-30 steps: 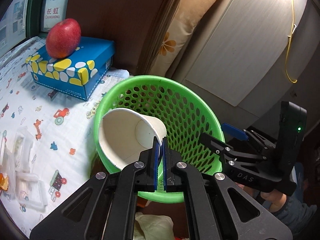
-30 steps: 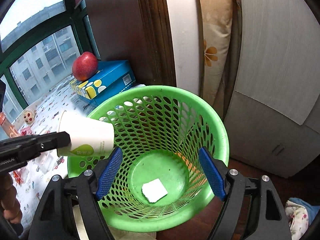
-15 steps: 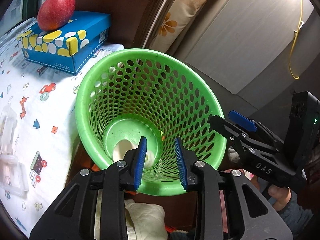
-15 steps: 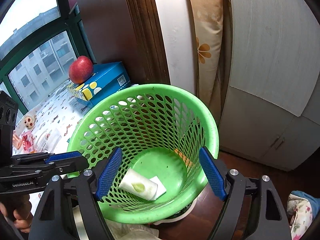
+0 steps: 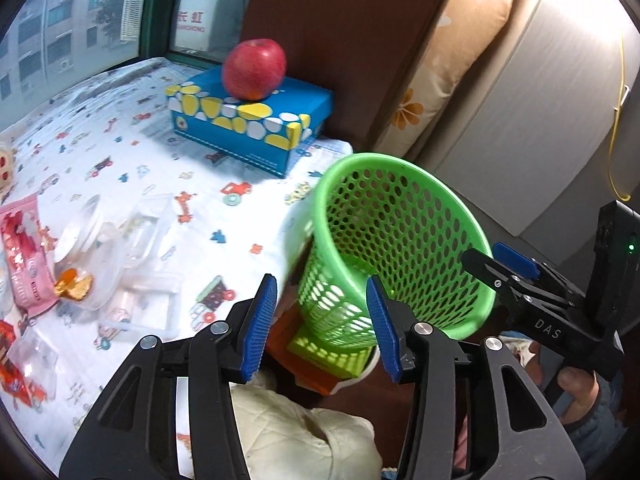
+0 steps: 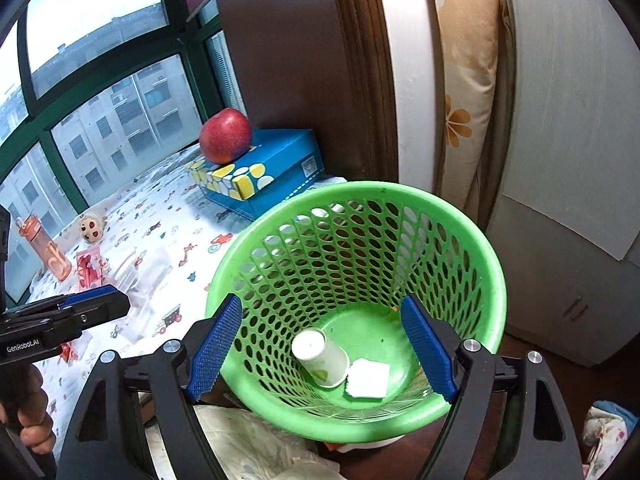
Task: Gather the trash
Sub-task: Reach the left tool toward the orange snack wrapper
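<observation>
paper cup (image 6: 320, 357) lies tilted in green basket (image 6: 486, 264), base toward left rim.

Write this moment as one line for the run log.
paper cup: in green basket | left gripper: open, empty | right gripper: open, empty | wrappers: on table

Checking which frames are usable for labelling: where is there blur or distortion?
Left wrist view: clear plastic packaging on the bed is smeared by motion blur, green basket rim sharper. Right wrist view: crisp, paper cup readable; fisheye bends the window frame.
</observation>
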### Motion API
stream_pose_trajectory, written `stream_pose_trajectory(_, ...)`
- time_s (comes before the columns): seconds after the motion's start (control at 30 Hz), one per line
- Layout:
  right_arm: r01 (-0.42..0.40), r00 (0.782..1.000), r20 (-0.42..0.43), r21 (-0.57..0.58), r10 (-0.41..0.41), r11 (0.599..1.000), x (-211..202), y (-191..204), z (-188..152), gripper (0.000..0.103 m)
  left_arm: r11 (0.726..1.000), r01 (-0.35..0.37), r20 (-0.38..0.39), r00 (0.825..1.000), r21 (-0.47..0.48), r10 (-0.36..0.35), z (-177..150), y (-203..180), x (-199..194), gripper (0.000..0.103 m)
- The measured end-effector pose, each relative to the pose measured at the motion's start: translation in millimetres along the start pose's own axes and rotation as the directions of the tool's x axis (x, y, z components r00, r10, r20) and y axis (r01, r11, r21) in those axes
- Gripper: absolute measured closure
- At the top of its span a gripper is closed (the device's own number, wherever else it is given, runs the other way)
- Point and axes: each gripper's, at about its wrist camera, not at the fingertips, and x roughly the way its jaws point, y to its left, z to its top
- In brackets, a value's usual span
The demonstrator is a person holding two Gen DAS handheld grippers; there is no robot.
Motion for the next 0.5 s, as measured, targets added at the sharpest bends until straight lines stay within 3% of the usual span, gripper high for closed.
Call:
stream_pose_trajectory(0.23,-0.072,0.997,-0.018,-0.072,0.071,0.995,9,45,3,0.024,0.984,-0.128,0.045,0.99,-0.123,0.135,-15,58,-31,0.051)
stream_pose_trajectory(0.5,-0.153,0.988,-0.049,-0.148,0.147,0.977,20,96,1,0.024,0.932,-0.241,0.059,0.962,-0.269,0.266,-38,130,-69,0.049)
